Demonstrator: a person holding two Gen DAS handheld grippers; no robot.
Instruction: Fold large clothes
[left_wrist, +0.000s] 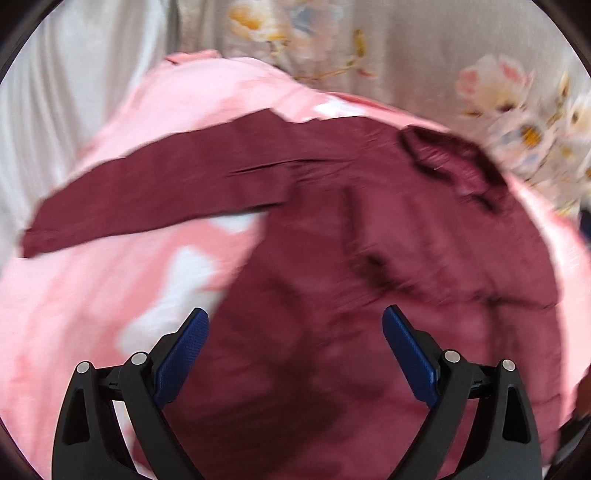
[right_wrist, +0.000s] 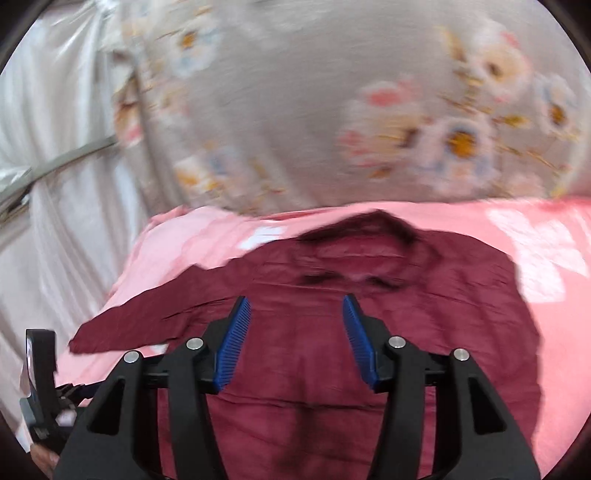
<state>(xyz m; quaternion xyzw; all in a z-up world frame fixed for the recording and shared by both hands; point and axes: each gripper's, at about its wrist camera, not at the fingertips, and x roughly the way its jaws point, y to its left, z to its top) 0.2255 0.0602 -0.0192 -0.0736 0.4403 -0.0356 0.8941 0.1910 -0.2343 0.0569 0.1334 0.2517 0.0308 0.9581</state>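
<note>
Now the shirt (right_wrist: 332, 332) lies flat on the pink sheet (right_wrist: 554, 332), collar (right_wrist: 369, 236) far, one sleeve (left_wrist: 147, 199) stretched left. Both the left gripper (left_wrist: 295, 321) and right gripper (right_wrist: 295, 306) stand apart above it, holding nothing.

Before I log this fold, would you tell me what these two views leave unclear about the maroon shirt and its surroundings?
- Maroon shirt, left wrist view: hem hidden behind the open left gripper and cut off at the bottom edge.
- Shirt's other sleeve, right wrist view: not visible; whether folded under, cannot tell.
- Collar: blurred; buttons unreadable.
- Pink sheet: white pattern smeared.
</note>
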